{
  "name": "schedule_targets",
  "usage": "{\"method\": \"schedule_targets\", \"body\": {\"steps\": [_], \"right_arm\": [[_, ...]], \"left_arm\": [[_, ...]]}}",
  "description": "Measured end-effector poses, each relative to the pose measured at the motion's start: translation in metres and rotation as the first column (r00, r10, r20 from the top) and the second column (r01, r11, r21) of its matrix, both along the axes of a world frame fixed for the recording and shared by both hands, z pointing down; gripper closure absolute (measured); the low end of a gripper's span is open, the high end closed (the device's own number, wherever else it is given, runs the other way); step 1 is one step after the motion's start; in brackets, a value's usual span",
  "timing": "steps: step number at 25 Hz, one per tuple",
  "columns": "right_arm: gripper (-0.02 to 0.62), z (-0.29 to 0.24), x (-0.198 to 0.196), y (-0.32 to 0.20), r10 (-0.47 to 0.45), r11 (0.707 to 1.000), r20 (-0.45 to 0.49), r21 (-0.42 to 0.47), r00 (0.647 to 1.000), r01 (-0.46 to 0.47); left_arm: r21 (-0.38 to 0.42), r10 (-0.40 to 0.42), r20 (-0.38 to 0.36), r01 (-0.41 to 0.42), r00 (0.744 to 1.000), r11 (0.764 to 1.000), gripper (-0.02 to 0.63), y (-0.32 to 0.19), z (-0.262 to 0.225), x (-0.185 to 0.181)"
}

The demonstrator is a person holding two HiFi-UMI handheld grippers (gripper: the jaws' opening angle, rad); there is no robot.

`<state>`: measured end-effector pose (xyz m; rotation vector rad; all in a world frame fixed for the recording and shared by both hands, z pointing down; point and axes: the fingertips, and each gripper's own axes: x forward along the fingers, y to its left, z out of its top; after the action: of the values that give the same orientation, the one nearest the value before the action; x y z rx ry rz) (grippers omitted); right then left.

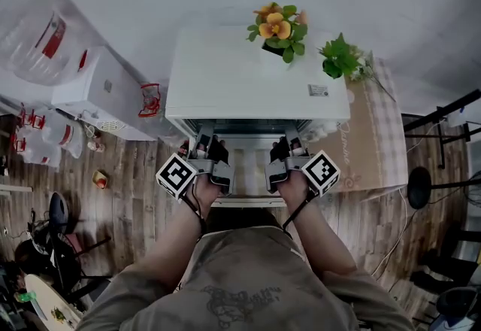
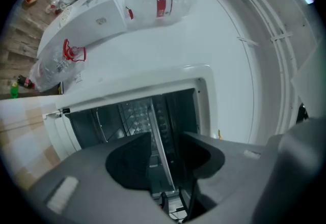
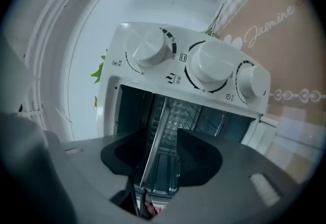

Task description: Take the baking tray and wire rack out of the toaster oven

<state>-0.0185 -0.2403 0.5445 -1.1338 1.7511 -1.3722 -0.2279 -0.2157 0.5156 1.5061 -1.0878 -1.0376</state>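
A white toaster oven (image 1: 255, 81) stands on a low table with its door (image 1: 248, 200) dropped open. The metal baking tray (image 1: 248, 164) lies level in its mouth. My left gripper (image 1: 207, 147) is at the tray's left front, my right gripper (image 1: 289, 147) at its right front. In the left gripper view the tray's thin rim (image 2: 155, 131) runs deep between the narrow-set jaws of the left gripper (image 2: 167, 154). The right gripper (image 3: 162, 159) holds the rim (image 3: 153, 141) the same way. Wire bars of the rack (image 3: 206, 118) show further inside.
Three white knobs (image 3: 211, 67) sit on the oven's front panel. An orange flower pot (image 1: 278, 28) stands on the oven's top, a green plant (image 1: 342, 59) on the checked cloth (image 1: 376, 149). A white box (image 1: 105, 92) and plastic bottles (image 1: 37, 32) lie left.
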Motion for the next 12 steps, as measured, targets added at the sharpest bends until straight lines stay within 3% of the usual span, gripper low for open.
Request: {"method": "schedule_targets", "body": {"steps": [4,12], "right_arm": [[0.387,0.008,0.001,-0.020,0.039,0.999,0.043,-0.005,0.998,-0.039],[0.365,0.008,-0.002,-0.040,0.084,0.996,0.094,0.031,0.992,-0.088]], "left_arm": [[0.010,0.023,-0.043,-0.022,0.999,1.000,0.436,-0.014,0.002,0.004],[0.028,0.000,0.000,0.000,1.000,1.000,0.440,-0.045,0.017,0.007]]}}
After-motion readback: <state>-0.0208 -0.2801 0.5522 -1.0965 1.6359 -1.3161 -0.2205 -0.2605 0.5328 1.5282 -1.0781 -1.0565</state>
